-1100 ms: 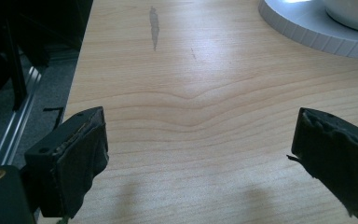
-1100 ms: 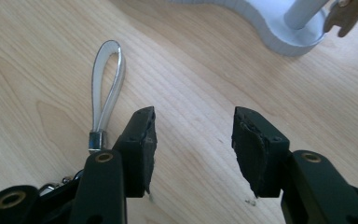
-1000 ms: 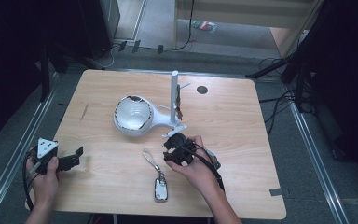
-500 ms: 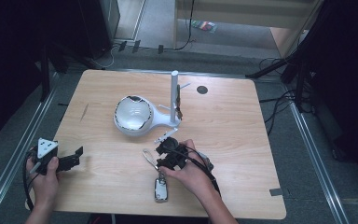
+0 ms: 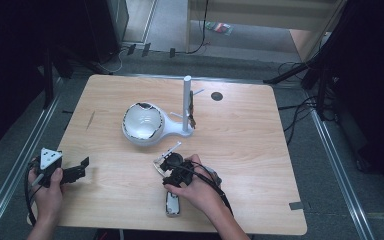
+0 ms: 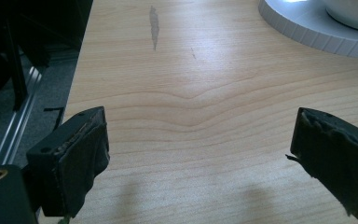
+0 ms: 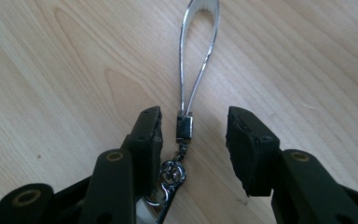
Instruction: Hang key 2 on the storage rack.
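- The key fob lies half under the right hand, so its upper end and the link to its strap are covered in the high view.
- The strap loop runs off the top edge of the right gripper view.
- The white stand's base is cut by the top and right edges of the left gripper view.
- The small dark bits on the white post are too small to identify.

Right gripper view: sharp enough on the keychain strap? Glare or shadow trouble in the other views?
Right gripper view: strap loop and metal clasp sharp, mild sheen. Left gripper view: jaws blurred, soft shadows on the table. High view: bowl slightly blown out, surroundings dark.
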### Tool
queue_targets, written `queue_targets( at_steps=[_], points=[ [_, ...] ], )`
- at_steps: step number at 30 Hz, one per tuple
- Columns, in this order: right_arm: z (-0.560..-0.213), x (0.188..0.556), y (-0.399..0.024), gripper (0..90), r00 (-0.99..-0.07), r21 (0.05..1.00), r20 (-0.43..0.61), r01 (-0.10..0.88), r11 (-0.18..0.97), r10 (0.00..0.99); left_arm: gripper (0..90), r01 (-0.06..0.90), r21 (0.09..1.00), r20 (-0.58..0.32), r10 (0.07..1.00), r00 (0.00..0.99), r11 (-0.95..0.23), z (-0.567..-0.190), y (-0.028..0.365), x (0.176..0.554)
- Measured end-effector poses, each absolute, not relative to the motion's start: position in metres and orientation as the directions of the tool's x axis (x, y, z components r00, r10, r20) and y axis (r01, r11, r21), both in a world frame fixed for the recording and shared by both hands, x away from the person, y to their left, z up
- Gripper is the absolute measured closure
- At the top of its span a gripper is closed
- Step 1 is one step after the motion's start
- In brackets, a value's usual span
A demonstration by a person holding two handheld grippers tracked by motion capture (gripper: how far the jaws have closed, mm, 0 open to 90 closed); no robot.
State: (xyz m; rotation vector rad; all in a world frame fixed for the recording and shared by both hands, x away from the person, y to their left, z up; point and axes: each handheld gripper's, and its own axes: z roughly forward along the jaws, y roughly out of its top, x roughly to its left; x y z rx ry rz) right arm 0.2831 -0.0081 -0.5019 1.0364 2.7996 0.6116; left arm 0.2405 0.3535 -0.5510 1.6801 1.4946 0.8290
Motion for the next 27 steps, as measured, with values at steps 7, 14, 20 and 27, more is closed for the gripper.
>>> queue_targets(
  at_steps=[7,14,20,27],
  points=[
    [-0.508,0.282,-0.004,61.6,-0.775,0.378,0.057,0.6,0.705,0.629,4.7,0.531,0.846,-0.008,0.993,0.119,-0.057,-0.551,0.354,0.241],
    [-0.513,0.28,-0.001,67.3,-0.781,0.368,0.049,0.594,0.715,0.623,4.7,0.53,0.846,-0.008,0.993,0.119,-0.057,-0.551,0.354,0.241],
    [-0.515,0.279,0.001,73.3,-0.783,0.366,0.039,0.589,0.721,0.621,4.7,0.527,0.848,-0.01,0.993,0.12,-0.056,-0.551,0.354,0.24],
    [-0.515,0.279,-0.001,82.2,-0.787,0.37,0.022,0.58,0.726,0.617,4.7,0.527,0.848,-0.009,0.993,0.12,-0.056,-0.551,0.354,0.241]
  ],
)
